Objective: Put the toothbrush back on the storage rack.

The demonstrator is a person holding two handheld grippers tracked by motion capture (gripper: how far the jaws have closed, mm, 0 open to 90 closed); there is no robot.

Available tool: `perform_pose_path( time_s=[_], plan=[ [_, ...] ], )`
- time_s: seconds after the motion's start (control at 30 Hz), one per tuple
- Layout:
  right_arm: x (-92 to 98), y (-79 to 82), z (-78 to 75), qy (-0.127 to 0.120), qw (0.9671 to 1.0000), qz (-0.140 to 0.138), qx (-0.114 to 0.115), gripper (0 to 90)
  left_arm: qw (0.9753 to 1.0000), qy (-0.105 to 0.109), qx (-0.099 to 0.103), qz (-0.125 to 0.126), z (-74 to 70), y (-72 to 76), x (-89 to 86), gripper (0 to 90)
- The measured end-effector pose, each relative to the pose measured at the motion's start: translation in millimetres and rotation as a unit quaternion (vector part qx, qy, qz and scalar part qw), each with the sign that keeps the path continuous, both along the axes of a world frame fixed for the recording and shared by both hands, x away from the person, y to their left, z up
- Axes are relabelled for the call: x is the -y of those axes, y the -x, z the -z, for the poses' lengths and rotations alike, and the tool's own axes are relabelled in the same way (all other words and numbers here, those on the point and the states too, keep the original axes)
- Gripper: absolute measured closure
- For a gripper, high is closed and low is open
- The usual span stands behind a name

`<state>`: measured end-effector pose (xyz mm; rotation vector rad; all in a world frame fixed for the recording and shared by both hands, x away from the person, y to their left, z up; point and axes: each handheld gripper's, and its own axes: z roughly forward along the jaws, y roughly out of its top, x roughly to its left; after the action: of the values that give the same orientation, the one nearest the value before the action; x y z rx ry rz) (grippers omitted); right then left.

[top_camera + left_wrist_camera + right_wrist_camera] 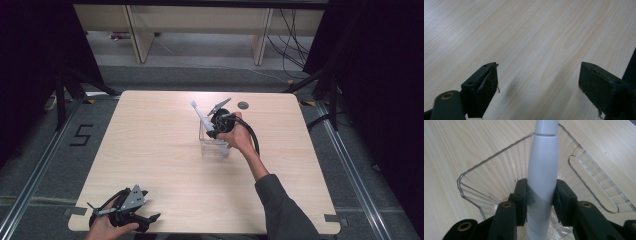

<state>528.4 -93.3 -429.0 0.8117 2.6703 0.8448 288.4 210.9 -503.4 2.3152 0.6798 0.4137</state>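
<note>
A white electric toothbrush (202,117) leans up and to the left out of a clear plastic cup (212,147) near the middle of the table. My right gripper (216,131) is shut on its handle (541,177), with the jaws pressed against both sides just over the cup's ribbed rim (491,160). The brush head points toward the far left. At the near left corner, a hand holds my left gripper (150,220) low over the bare wood. Its jaws stand wide apart, and in the left gripper view (537,82) nothing lies between them.
The light wooden table (150,150) has a small dark round grommet (243,105) near its far edge. Black curtains flank both sides, and a floor marking "5" (82,135) lies to the left. Cables run across the floor behind the table.
</note>
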Motion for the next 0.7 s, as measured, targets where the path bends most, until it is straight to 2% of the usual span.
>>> perform_pose_path(
  time_s=[0.07,0.17,0.27,0.33,0.37,0.5,0.57,0.6,0.7],
  plan=[
    [-0.9,-1.0,1.0,0.004,0.9999,-0.008,0.005,66.3,1.0000,0.000,-0.001,0.001,-0.1,-0.1,-0.1,15.4],
    [-1.9,-0.3,0.2,0.006,1.0000,-0.002,0.001,66.0,1.0000,-0.001,0.000,0.001,-0.1,0.0,-0.1,15.4],
    [-0.1,-1.0,-0.6,0.007,0.9999,-0.004,0.010,65.5,1.0000,0.000,0.000,0.000,-0.1,0.2,0.0,15.4],
    [1.2,-0.1,-2.1,0.003,1.0000,0.007,0.002,64.8,1.0000,-0.001,-0.001,0.002,0.0,-0.2,-0.1,15.4],
    [2.5,-0.1,-2.8,-0.006,0.9999,0.008,0.005,64.8,1.0000,-0.001,-0.001,0.002,0.0,-0.2,0.0,15.4],
    [5.6,0.9,-6.0,-0.002,0.9999,0.010,0.008,64.1,1.0000,-0.002,0.000,0.002,0.1,-0.2,0.0,15.4],
    [6.6,2.2,-8.5,-0.011,0.9999,0.012,0.005,63.9,1.0000,-0.001,-0.002,0.002,0.2,-0.3,0.1,15.4],
    [9.2,1.3,-10.2,-0.012,0.9997,0.001,0.020,63.3,1.0000,-0.002,-0.002,0.002,0.1,-0.4,0.0,15.4],
    [10.5,1.8,-11.6,-0.016,0.9997,0.000,0.021,62.9,1.0000,-0.002,-0.001,0.002,0.1,-0.4,-0.1,15.4]
  ],
)
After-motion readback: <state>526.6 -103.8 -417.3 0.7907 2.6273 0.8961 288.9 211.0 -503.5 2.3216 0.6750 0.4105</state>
